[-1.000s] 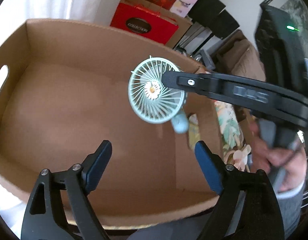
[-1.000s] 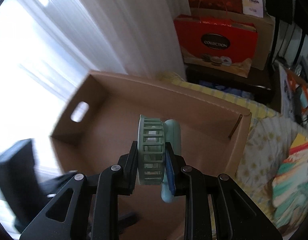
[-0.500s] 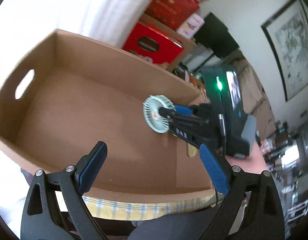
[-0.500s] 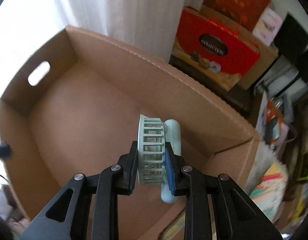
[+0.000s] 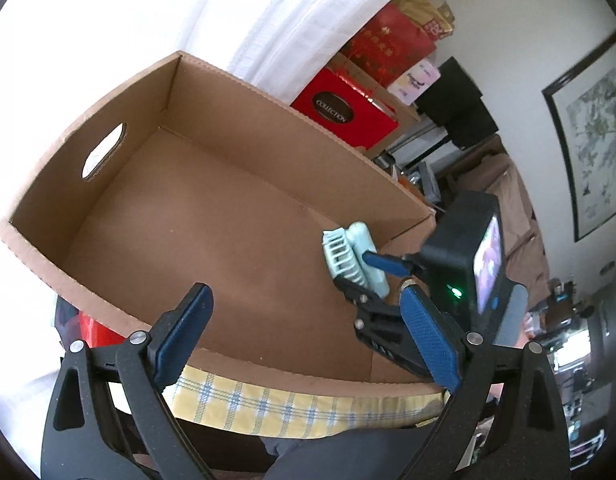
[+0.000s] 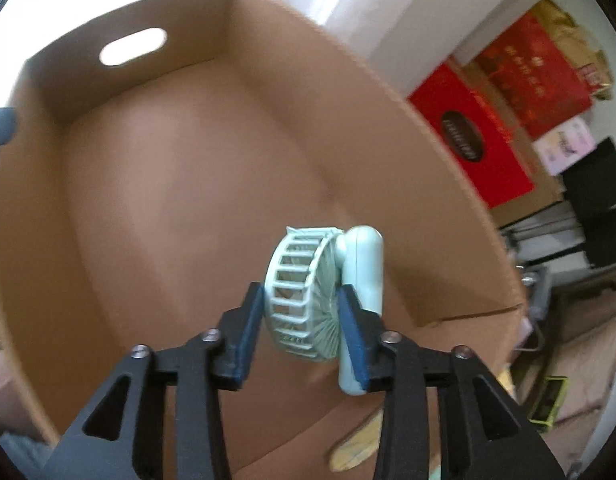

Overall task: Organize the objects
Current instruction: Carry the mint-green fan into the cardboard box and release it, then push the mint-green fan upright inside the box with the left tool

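A small mint-green handheld fan is held edge-on between the fingers of my right gripper, above the floor of a big open cardboard box. In the left wrist view the fan and the right gripper are at the box's right end, inside its walls. My left gripper is open and empty, hovering over the box's near wall.
The box has an oval handle hole in its left wall and rests on a yellow checked cloth. Red gift boxes and dark furniture stand behind it. White curtains hang at the back.
The right gripper has carried the fan lower into the box's right end and turned it edge-on. The left gripper has pulled back and up, away from the box.
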Demonstrator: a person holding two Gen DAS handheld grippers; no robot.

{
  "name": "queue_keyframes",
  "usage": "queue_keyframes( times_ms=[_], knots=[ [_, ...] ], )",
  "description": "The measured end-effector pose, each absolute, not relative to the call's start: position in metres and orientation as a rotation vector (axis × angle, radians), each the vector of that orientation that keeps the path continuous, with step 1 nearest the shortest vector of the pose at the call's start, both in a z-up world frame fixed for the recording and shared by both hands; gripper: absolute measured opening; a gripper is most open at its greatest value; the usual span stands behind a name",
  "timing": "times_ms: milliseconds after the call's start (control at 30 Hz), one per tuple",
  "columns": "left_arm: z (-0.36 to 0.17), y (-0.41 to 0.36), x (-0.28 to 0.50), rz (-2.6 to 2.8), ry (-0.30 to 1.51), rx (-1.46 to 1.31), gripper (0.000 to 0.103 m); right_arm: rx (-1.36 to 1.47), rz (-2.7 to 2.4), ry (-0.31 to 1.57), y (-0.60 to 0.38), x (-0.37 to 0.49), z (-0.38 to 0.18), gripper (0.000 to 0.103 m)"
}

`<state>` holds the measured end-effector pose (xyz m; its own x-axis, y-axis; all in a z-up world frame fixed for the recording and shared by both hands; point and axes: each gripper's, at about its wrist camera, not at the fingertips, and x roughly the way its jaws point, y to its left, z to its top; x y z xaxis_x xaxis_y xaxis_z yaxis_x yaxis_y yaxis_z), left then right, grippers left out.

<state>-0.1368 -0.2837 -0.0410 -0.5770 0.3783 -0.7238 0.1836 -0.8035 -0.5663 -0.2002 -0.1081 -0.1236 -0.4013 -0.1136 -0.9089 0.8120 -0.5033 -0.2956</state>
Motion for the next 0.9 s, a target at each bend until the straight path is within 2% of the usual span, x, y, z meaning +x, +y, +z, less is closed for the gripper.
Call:
queue_keyframes(
  times_ms=[167, 367, 533, 633, 733, 800, 900],
  knots=[
    [-0.039, -0.272, -0.148, 2.521, -0.842, -1.422, 0.094, 1.175, -1.969, 1.039, -0.101, -0.188, -0.117, 0.039],
    [-0.042, -0.239, -0.175, 2.442, -0.637, -1.542, 0.094, 1.16, -2.046, 0.784, -0.064, -0.187, -0.071, 0.041],
    [-0.058, -0.215, -0.211, 2.263, -0.607, -1.663, 0.093, 1.138, -2.113, 0.6, -0.026, -0.18, -0.033, 0.044],
    [-0.068, -0.2, -0.231, 2.234, -0.475, -1.732, 0.085, 1.138, -2.139, 0.487, -0.002, -0.173, -0.015, 0.044],
    [-0.077, -0.182, -0.244, 2.279, -0.232, -1.786, 0.078, 1.131, -2.155, 0.403, 0.024, -0.161, -0.003, 0.045],
    [-0.086, -0.173, -0.246, 2.272, -0.118, -1.815, 0.066, 1.128, -2.165, 0.374, 0.039, -0.156, 0.002, 0.045],
    [-0.092, -0.161, -0.248, 2.268, -0.009, -1.826, 0.056, 1.13, -2.183, 0.351, 0.056, -0.148, 0.006, 0.045]
  ],
)
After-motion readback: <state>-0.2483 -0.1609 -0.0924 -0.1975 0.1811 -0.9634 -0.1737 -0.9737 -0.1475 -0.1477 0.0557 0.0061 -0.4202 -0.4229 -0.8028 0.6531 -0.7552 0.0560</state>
